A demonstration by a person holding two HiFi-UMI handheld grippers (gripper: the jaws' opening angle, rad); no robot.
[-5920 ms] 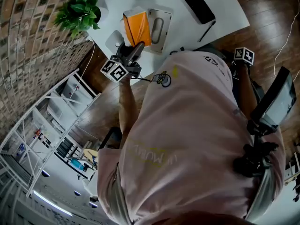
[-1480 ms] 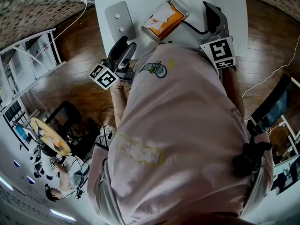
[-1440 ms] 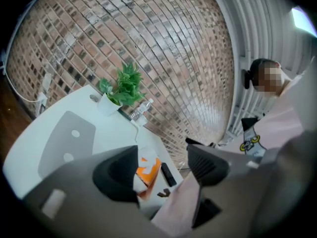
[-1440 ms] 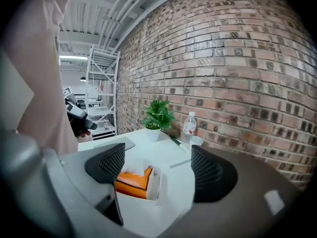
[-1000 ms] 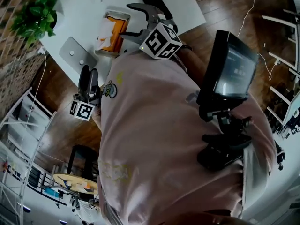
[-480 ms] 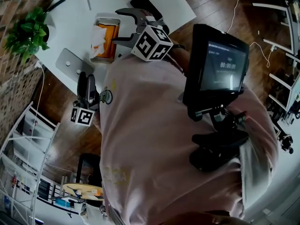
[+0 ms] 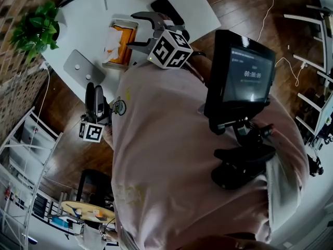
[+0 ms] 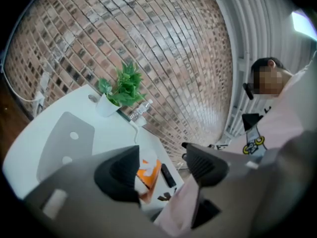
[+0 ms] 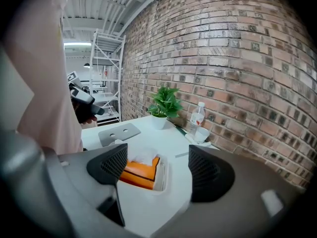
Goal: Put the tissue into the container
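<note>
**Tissue sits at the container's mouth, both tools empty**

The left tool (image 7: 94, 90) is held low beside the white counter (image 9: 171, 138), its jaws apart with nothing between them. A crumpled white tissue (image 9: 143, 156) is seen lying on an orange pack (image 9: 140, 176) inside the pale rectangular plastic container (image 9: 162, 175). The right tool (image 9: 157, 168) is aimed at it from just short, jaws spread and empty. The tissue is judged only loosely in, so a careful downward tuck is called for.
</note>
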